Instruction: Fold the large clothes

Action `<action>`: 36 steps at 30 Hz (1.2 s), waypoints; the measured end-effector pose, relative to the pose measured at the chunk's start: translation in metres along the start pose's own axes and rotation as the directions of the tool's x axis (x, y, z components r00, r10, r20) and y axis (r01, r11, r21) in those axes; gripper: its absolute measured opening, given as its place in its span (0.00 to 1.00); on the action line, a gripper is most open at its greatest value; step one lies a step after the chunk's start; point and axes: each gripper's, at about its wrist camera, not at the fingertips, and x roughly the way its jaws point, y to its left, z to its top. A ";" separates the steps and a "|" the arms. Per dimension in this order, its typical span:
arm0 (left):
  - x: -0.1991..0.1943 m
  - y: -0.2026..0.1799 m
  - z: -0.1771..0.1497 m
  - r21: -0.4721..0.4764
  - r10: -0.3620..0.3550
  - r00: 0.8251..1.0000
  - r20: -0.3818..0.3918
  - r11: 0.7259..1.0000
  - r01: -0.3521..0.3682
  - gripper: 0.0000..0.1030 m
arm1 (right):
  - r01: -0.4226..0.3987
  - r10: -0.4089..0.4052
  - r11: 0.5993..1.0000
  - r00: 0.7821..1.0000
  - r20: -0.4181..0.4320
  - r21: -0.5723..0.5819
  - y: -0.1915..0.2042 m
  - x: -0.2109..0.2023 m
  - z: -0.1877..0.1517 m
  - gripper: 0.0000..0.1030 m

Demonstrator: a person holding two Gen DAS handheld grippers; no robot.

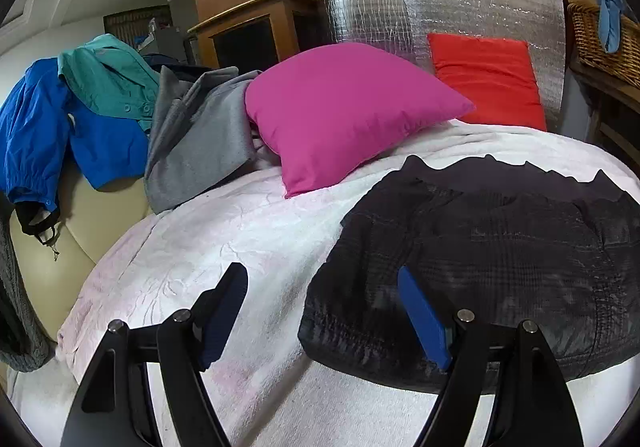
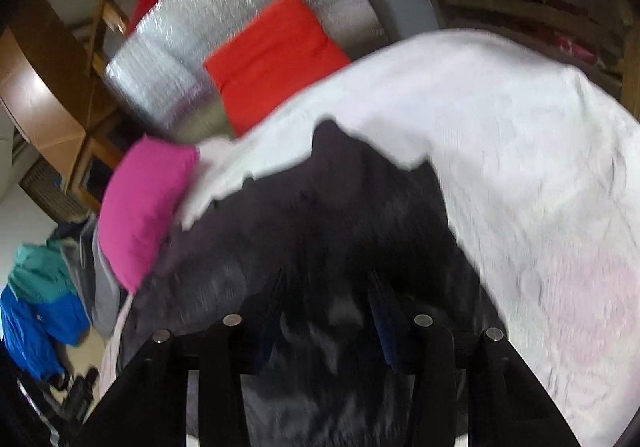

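A black quilted garment [image 1: 500, 259] lies partly folded on the white blanket [image 1: 224, 231] of a bed. My left gripper [image 1: 320, 283] is open and empty, just above the garment's left edge, with its right finger over the fabric. In the blurred right wrist view the same garment [image 2: 320, 215] fills the middle. My right gripper [image 2: 326, 287] hovers low over it with its fingers apart; I cannot tell whether they touch the cloth.
A magenta pillow [image 1: 344, 107] and a red cushion [image 1: 488, 75] lie at the head against a silver foil panel [image 1: 432, 3]. Grey [image 1: 196, 139], teal [image 1: 108, 79] and blue [image 1: 48, 127] clothes are piled at the left. A wicker basket [image 1: 604, 43] stands at the right.
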 end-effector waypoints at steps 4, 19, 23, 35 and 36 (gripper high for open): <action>0.002 -0.007 0.000 0.019 0.004 1.000 -0.001 1.000 -0.004 0.77 | 0.079 -0.078 0.996 0.997 -0.018 0.029 -0.004 0.031 0.015 0.44; -0.015 -0.011 0.001 0.030 0.004 0.999 0.047 1.000 -0.005 0.77 | 0.118 -0.116 0.991 0.993 0.037 -0.056 0.030 0.007 0.001 0.61; -0.021 -0.008 0.000 0.004 -0.022 0.999 0.027 1.000 0.022 0.78 | 0.091 -0.076 0.984 0.992 0.101 -0.156 0.056 -0.029 -0.018 0.65; -0.121 0.011 -0.009 -0.050 -0.071 0.997 0.024 0.996 0.072 0.84 | 0.191 -0.085 0.947 0.925 0.371 -0.259 0.100 -0.168 -0.098 0.85; -0.132 0.015 -0.009 -0.052 -0.062 0.997 0.035 0.997 0.064 0.86 | 0.219 -0.106 0.935 0.924 0.366 -0.280 0.106 -0.177 -0.105 0.86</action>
